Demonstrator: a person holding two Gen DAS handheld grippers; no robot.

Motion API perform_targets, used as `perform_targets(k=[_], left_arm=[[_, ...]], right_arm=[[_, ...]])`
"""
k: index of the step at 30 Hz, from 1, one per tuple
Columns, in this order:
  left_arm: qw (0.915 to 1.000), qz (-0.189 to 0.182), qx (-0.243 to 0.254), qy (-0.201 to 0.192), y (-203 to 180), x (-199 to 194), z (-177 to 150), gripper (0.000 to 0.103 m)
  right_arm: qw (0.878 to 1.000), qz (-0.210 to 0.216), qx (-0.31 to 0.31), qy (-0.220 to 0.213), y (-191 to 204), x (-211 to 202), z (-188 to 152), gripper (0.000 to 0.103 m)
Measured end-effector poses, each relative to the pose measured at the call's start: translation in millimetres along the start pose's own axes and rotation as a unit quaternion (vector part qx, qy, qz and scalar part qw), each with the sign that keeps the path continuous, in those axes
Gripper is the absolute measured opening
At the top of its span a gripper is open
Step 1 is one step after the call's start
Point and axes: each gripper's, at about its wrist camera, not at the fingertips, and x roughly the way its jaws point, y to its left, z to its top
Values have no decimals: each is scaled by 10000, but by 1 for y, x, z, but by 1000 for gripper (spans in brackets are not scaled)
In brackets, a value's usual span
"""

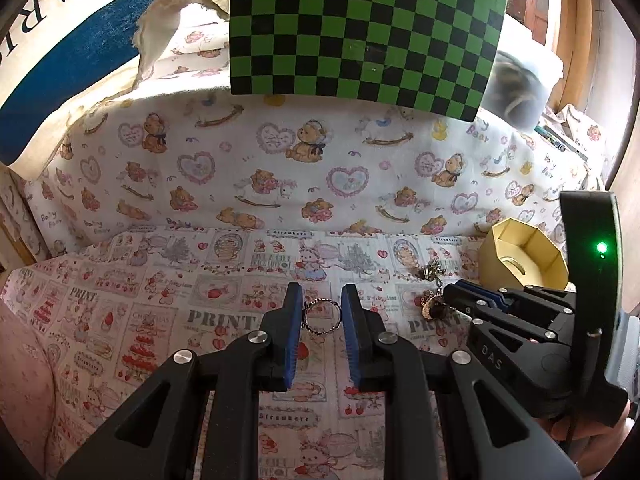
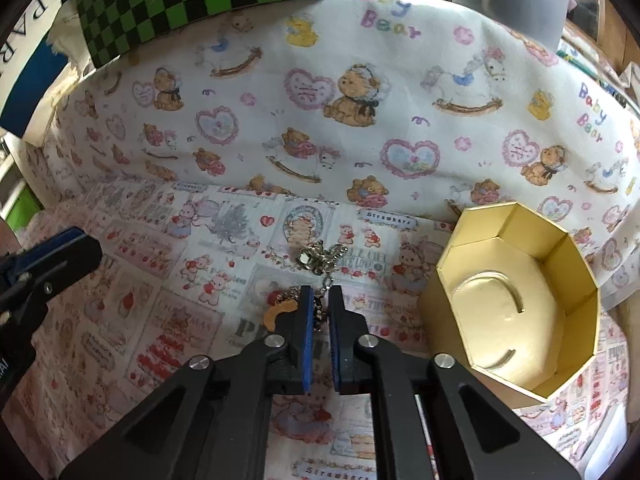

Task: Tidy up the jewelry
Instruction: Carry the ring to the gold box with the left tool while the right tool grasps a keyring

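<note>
In the left wrist view my left gripper is shut on a silver ring, its blue pads touching the ring's two sides just above the printed cloth. In the right wrist view my right gripper has its pads narrowly apart around a dark chain with a gold charm; whether they pinch it is unclear. A silver beaded piece lies just beyond. The open gold octagonal box stands to the right, empty. The right gripper and the box also show in the left wrist view.
A teddy-bear print cloth rises as a back wall behind the strawberry-print surface. A green and black checkered board stands above it. A blue and white bag is at the far left.
</note>
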Motion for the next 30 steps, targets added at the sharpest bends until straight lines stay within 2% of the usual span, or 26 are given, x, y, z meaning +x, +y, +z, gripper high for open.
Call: perform_targets(k=[9, 13, 20, 23, 25, 30], left_arm=[[10000, 43, -35, -19, 3, 3, 0, 19], [9999, 92, -34, -113, 1, -3, 1, 19], [9998, 33, 4, -184, -6, -12, 1, 19], [9993, -4, 81, -358, -10, -26, 4, 19], [9987, -91, 74, -495, -14, -36, 12, 19], [9963, -625, -12, -593, -32, -58, 38, 19]], right_arm=[[9992, 241, -93, -310, -4, -41, -15, 6], [9971, 405, -163, -628, -11, -72, -26, 6], [9919, 705, 79, -1051, -37, -108, -33, 6], [9881, 785, 240, -1303, -52, -125, -35, 6], [9851, 869, 394, -1432, -63, -134, -33, 6], [9783, 877, 720, -1736, -88, -155, -31, 6]])
